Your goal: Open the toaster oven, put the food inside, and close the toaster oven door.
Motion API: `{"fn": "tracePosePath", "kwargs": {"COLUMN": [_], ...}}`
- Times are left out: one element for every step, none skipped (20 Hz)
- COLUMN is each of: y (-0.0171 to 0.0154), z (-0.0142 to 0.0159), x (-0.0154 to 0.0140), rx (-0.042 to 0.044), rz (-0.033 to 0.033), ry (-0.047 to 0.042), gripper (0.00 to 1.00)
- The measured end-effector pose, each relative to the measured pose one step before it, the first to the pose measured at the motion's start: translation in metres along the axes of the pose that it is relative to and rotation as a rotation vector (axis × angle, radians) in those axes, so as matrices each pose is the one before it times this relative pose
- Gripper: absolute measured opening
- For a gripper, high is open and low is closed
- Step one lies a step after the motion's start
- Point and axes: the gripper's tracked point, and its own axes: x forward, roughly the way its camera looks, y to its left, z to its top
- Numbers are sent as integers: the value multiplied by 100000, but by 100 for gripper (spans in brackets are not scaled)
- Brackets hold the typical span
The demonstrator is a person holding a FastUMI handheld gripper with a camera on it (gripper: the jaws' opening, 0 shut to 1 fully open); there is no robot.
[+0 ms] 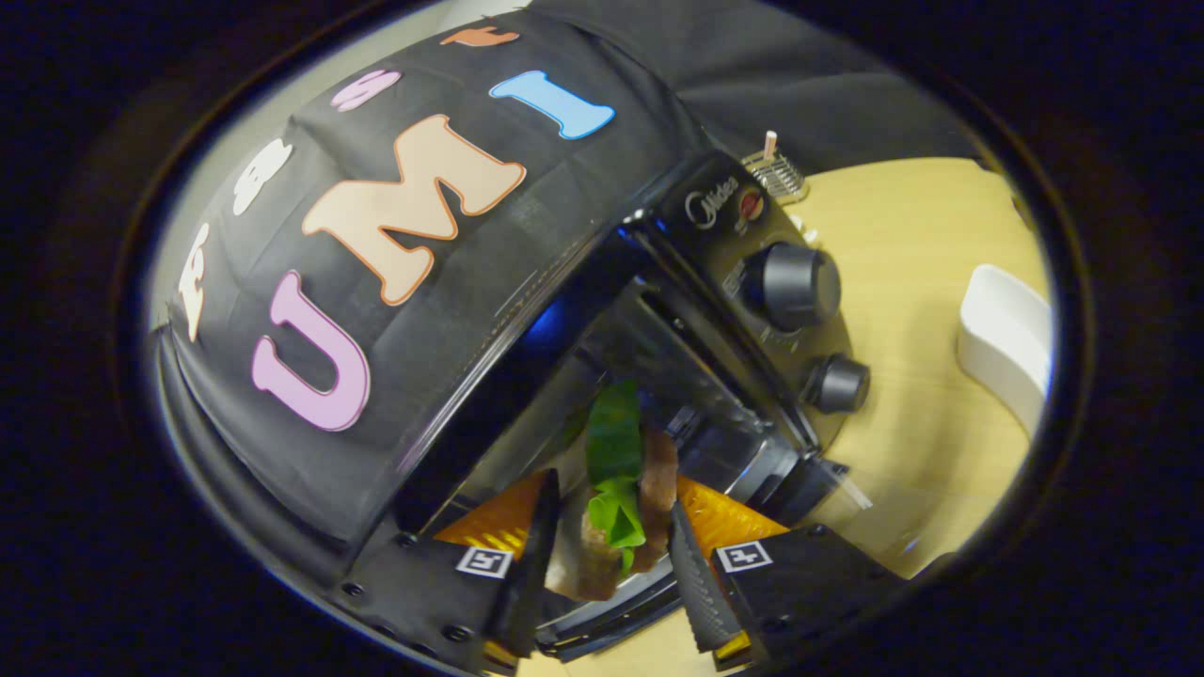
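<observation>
Currently, the step in hand appears to be the second of three: carrying the food into the toaster oven [658, 310]. The gripper [611, 555] pinches the food [621, 498] between its two fingers [539, 536], one pressing on each side. The food looks like a sandwich or burger: green leaf at the middle, brown layers to either side. It sits upright between the fingers and reaches just beyond their tips.

The view is strongly tilted. The toaster oven stands just ahead of the fingers on a pale wooden table [922, 282]. Its door [602, 611] looks open: a glass panel lies low beneath the fingers, and the dark chamber opening shows directly beyond the food. The control panel with the upper knob [798, 285] and the lower knob [837, 384] sits beside the chamber. A white dish [1005, 343] rests on the table, well apart from the oven. A small wire rack [773, 174] stands behind the oven.

Judged from this, the door step is done and closing is not yet done. The next move calls for advancing the food straight into the chamber, clear of the door and chamber edges, and setting it down level before the fingers part. Whether a shelf is inside cannot be told.
</observation>
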Motion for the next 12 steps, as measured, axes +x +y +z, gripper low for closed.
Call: {"fn": "tracePosePath", "kwargs": {"y": [-160,-107,-209,-185,-121,-287,-320,-194,-110,10,-105,-113], "z": [503,37,369,302,363,116,207,157,185,27,94,-123], "x": [-143,-132,-196,-325,-246,-153,-227,-307,-335,-157,-248,-81], "rx": [-3042,-3607,-3198,-3285,-3806,-4428,-4470,-4154,-3405,-2799,-2248,-1851], "rz": [-414,-1095,-745,-837,-973,-1701,-1587,-1069,-366,190,144,245], "ry": [-1441,-479,-800,-694,-641,-687,-298,-173,-252,80,463,1231], "gripper": [80,85,89,94,94,95,95,95,95,96,96,96]}}
